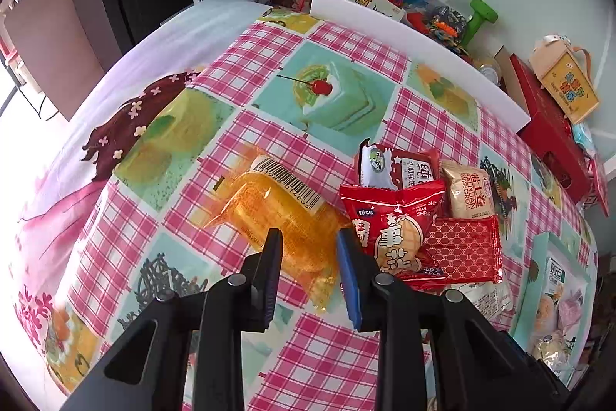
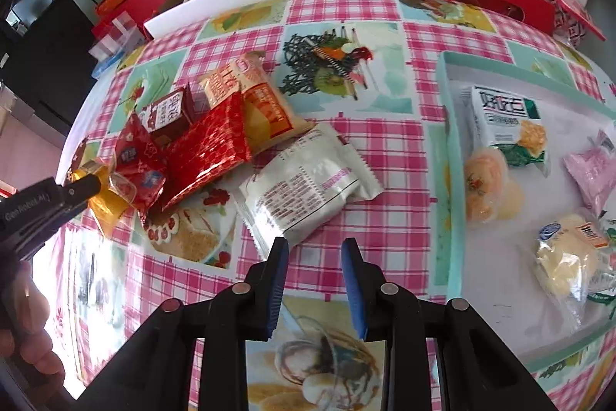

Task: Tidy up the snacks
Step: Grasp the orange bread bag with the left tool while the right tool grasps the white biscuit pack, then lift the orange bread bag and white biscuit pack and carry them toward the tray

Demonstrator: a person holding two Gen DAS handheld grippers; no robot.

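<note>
Your left gripper (image 1: pixel 309 234) pinches the orange translucent packet (image 1: pixel 269 210).
Your right gripper (image 2: pixel 315 243) is closed, empty; silver packet (image 2: pixel 308 187) just ahead of jaws.

The left wrist camera looks steeply down from close above the pink checked tablecloth (image 1: pixel 308 353), with its two black fingers at the bottom of the frame and a translucent orange packet (image 1: pixel 269 218) just past them. The right wrist camera looks down the same way, with a shallow mint-green tray (image 2: pixel 446 156) on the right. Both views share the heap of red snack packets (image 1: pixel 389 218) (image 2: pixel 208 141), lying centre right in the first and centre left in the second.
</note>
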